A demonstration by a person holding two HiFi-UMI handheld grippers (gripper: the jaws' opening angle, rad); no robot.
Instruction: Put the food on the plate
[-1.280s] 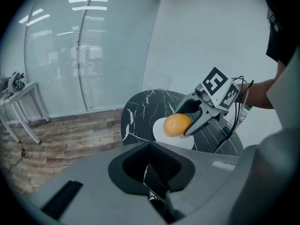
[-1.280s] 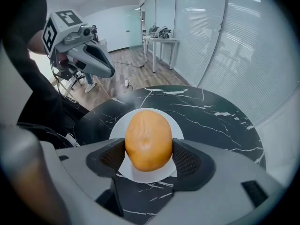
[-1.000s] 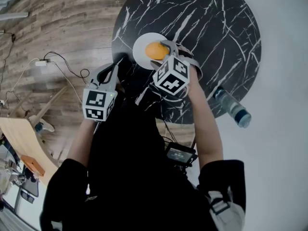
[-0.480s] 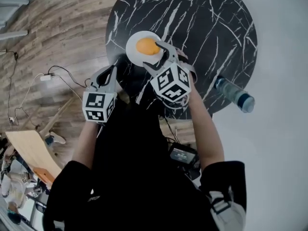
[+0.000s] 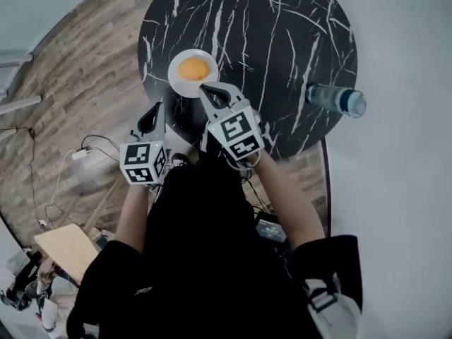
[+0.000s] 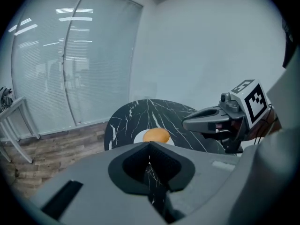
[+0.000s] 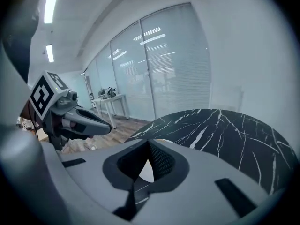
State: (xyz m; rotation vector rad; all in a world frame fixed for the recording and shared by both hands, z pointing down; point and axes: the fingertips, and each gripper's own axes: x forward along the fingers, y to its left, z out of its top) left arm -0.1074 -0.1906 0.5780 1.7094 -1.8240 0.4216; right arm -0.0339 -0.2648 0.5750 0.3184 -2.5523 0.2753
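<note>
The left tool hovers below and left of the plate, by the edge of the black marbled table. Its jaws are clenched tip to tip on nothing. The rounded orange food sits in the middle of the white plate. Just below and right of the plate, the right tool points toward the rim, jaws clenched together and empty. Well to the right of the plate, a water bottle lies on its side at the table's edge.
</note>
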